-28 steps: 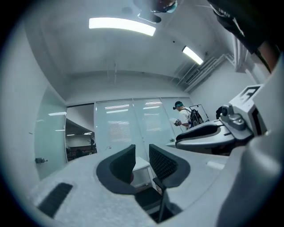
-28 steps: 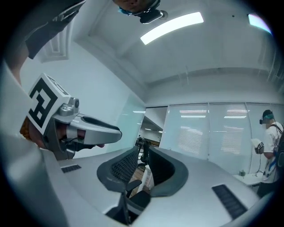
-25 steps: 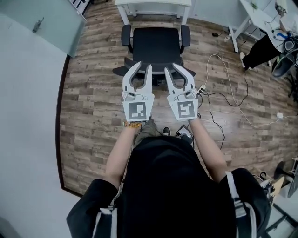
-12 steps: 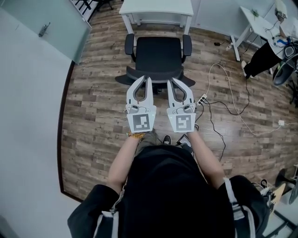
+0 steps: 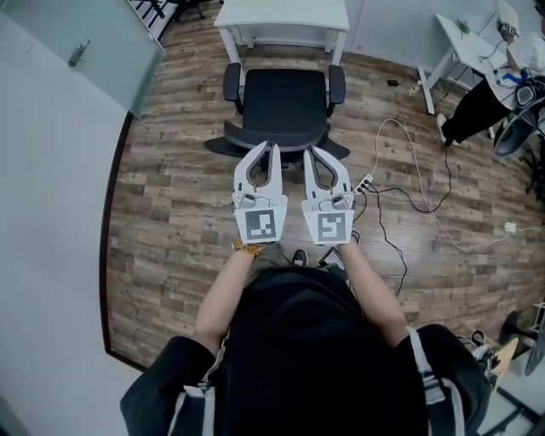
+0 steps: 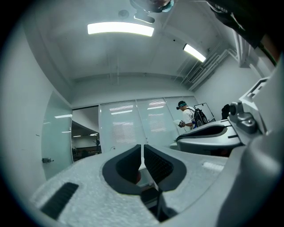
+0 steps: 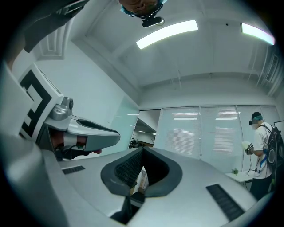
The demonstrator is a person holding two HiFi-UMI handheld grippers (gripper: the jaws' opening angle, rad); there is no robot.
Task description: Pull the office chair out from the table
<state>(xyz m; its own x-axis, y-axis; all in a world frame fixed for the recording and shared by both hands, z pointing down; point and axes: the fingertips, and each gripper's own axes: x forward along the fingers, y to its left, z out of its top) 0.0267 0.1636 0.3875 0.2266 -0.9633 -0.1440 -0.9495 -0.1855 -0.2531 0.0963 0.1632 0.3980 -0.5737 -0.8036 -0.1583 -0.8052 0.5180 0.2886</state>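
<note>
At the upper left of the head view a frosted glass door [image 5: 81, 64] with a metal handle stands over the wood-plank floor [image 5: 170, 196]. Left of centre, the left gripper [image 5: 272, 147] shows a black-and-white square marker on its cube. Its jaws have just been closing and now stand all but together, a thin slit between the pads and nothing in it. At upper centre the black office chair [image 5: 285, 94] faces the white table [image 5: 283, 15] at the top edge, its backrest toward the person. Both grippers' tips lie over the backrest's rim, but contact cannot be told. The right gripper [image 5: 307, 152], just beside the left, has its jaws fully together on nothing. Further right, a power strip [image 5: 367, 181] and a white cable [image 5: 426, 200] lie on the floor.
</note>
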